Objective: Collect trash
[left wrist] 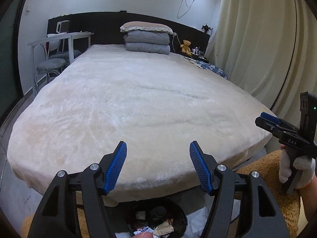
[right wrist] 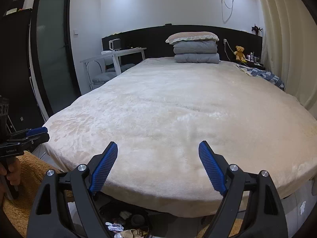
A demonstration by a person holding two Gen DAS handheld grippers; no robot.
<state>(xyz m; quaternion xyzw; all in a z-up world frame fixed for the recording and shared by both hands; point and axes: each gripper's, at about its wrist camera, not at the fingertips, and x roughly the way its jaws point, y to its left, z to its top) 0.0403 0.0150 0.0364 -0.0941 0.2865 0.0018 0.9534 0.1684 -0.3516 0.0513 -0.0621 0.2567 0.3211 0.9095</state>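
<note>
My left gripper (left wrist: 158,146) stands open above the foot of the bed, with nothing between its blue pads. Below it sits a black round bin (left wrist: 183,216) holding crumpled paper and wrappers (left wrist: 162,228). My right gripper (right wrist: 158,145) is also open and empty, and it faces the same bed. The right wrist view shows the bin (right wrist: 105,208) low between the fingers, with a crumpled wrapper (right wrist: 114,227) and a white paper wad (right wrist: 124,214) in it. Each gripper shows at the edge of the other's view: right gripper (left wrist: 267,119), left gripper (right wrist: 37,131).
A wide bed under a cream plush blanket (left wrist: 138,103) fills both views, with folded grey quilts and a pillow (left wrist: 146,39) at its head. A brown rug (right wrist: 29,178) lies by the bin. A white scrap (right wrist: 302,206) lies on the floor at right. Curtains (left wrist: 257,49) hang on the right.
</note>
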